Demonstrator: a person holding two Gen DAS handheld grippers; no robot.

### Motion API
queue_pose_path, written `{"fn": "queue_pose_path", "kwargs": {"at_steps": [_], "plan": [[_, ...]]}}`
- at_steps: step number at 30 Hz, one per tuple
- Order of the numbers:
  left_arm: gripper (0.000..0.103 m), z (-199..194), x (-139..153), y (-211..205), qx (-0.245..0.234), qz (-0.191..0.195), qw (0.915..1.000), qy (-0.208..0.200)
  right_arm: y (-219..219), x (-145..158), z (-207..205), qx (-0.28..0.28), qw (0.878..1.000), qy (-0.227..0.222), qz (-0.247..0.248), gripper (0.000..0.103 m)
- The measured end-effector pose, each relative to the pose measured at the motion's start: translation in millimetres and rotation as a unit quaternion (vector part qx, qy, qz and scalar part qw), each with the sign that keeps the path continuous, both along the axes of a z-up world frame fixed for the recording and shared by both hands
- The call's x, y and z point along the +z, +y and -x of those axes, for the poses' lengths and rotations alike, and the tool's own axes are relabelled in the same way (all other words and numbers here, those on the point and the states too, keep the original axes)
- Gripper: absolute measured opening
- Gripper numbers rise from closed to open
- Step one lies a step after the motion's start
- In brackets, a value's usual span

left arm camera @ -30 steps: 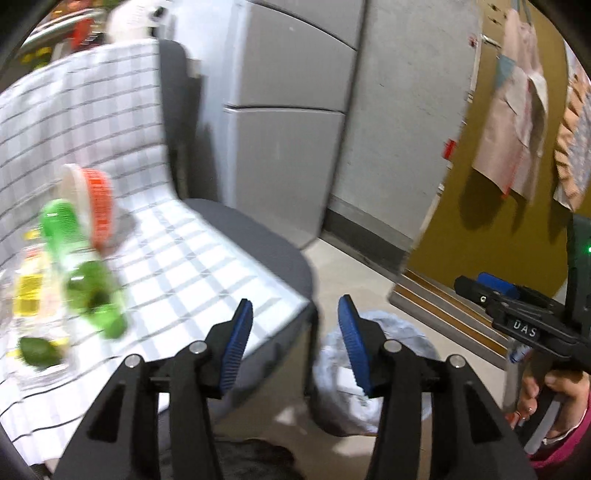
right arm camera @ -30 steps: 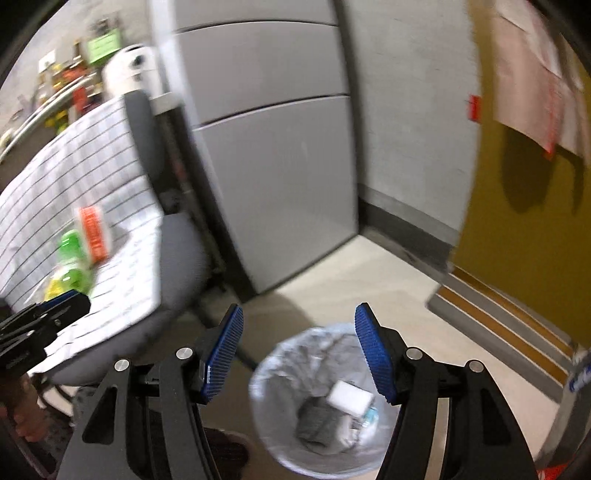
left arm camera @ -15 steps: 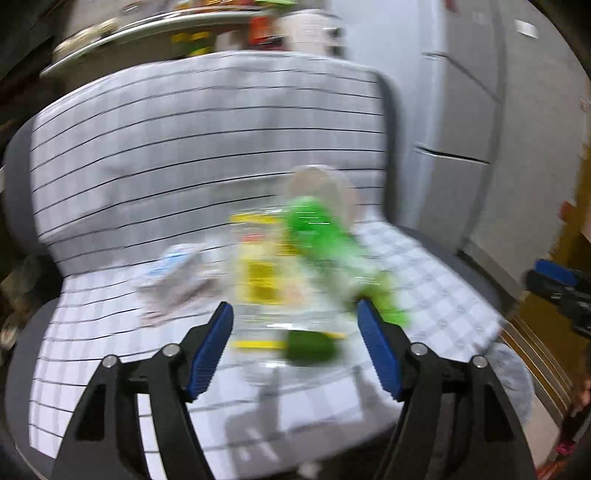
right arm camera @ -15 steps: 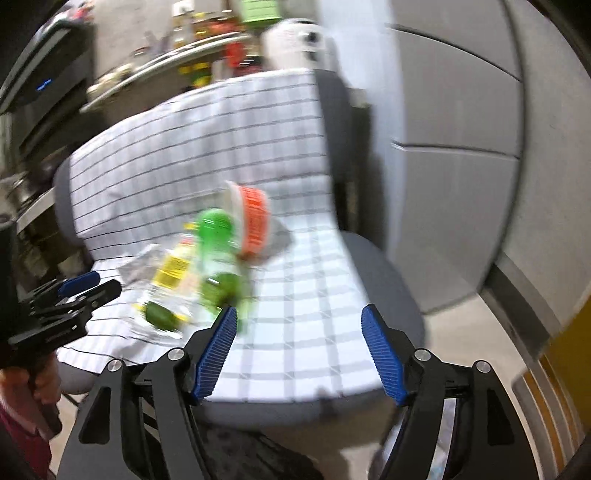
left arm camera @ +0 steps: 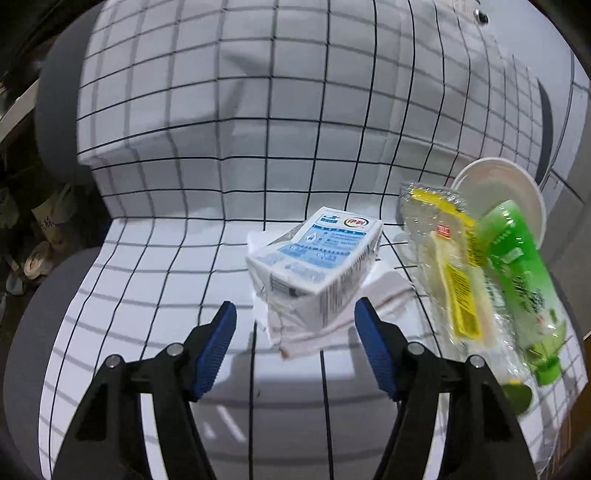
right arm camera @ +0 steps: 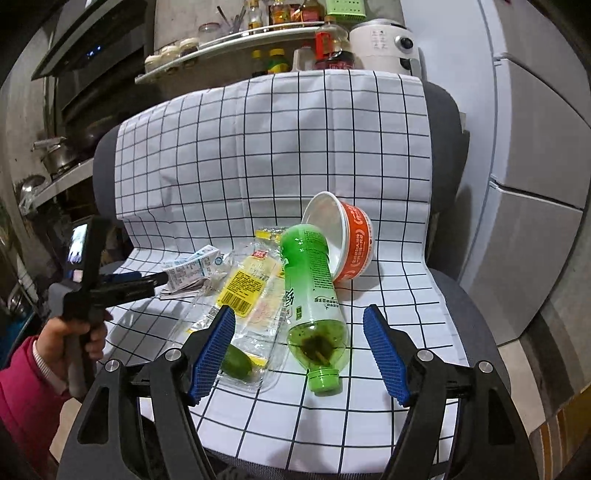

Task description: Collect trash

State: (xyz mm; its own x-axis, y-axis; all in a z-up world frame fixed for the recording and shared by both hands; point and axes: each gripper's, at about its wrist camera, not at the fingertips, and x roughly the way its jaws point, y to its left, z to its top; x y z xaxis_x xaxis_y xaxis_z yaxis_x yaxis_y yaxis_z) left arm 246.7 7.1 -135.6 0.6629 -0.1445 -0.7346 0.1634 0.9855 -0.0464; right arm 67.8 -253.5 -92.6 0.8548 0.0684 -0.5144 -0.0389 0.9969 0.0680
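Trash lies on a chair seat covered by a checked cloth (left arm camera: 155, 266). A crushed white-and-blue milk carton (left arm camera: 317, 258) rests on a crumpled tissue (left arm camera: 373, 299). My left gripper (left arm camera: 295, 347) is open, its jaws just in front of the carton. To the right lie a clear plastic wrapper with yellow label (left arm camera: 454, 273), a green bottle (left arm camera: 521, 284) and a noodle cup (left arm camera: 498, 184). My right gripper (right arm camera: 299, 354) is open, with the green bottle (right arm camera: 314, 291) lying on its side between the jaws. The orange noodle cup (right arm camera: 343, 236) is tipped behind it.
The chair's grey backrest (right arm camera: 443, 110) rises behind the trash. A grey fridge (right arm camera: 535, 166) stands to the right. Shelves with jars and bottles (right arm camera: 258, 29) are behind. Cluttered floor items (left arm camera: 40, 240) lie left of the chair.
Both grippers swung from the bin and floor toward the chair and moved closer to the trash. The left one now faces the milk carton, the right one the green bottle.
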Motion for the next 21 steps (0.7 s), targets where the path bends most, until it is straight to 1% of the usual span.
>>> {"fn": "queue_pose_path", "kwargs": {"at_steps": [3,5,6,7,8,9,12,16,19,21], "plan": [[0.065,-14,-7,-11,-0.008,-0.006,0.9998,0.015,-5,-5,-7,-0.007,1.000,0.009,-0.007,0.073],[0.065,-19,-10,-16,-0.012,-0.011,0.9997,0.017,-8,-9,-10,-0.010,1.000,0.016,-0.009,0.073],[0.063,-22,-11,-19,-0.010,-0.016,0.9997,0.017,-9,-10,-11,-0.011,1.000,0.018,-0.009,0.073],[0.057,-24,-12,-20,-0.007,-0.018,0.9996,0.019,-9,-12,-13,-0.012,1.000,0.021,-0.008,0.073],[0.035,-26,-13,-20,-0.004,-0.017,0.9996,0.024,-9,-13,-13,-0.012,1.000,0.022,-0.008,0.073],[0.027,-29,-15,-18,-0.004,-0.009,0.9994,0.033,-10,-14,-13,-0.012,1.000,0.023,-0.008,0.073],[0.023,-25,-14,-15,0.003,-0.012,0.9997,0.020,-11,-16,-12,-0.010,1.000,0.024,-0.008,0.073],[0.021,-10,0,-9,0.000,-0.002,1.0000,-0.001,-13,-14,-9,-0.011,1.000,0.023,-0.011,0.073],[0.020,11,16,-3,-0.004,0.012,0.9997,-0.023,-12,-11,-5,-0.007,1.000,0.019,-0.010,0.073],[0.020,31,27,2,-0.008,0.020,0.9990,-0.038,-10,-11,-3,-0.003,1.000,0.020,-0.009,0.073]]}}
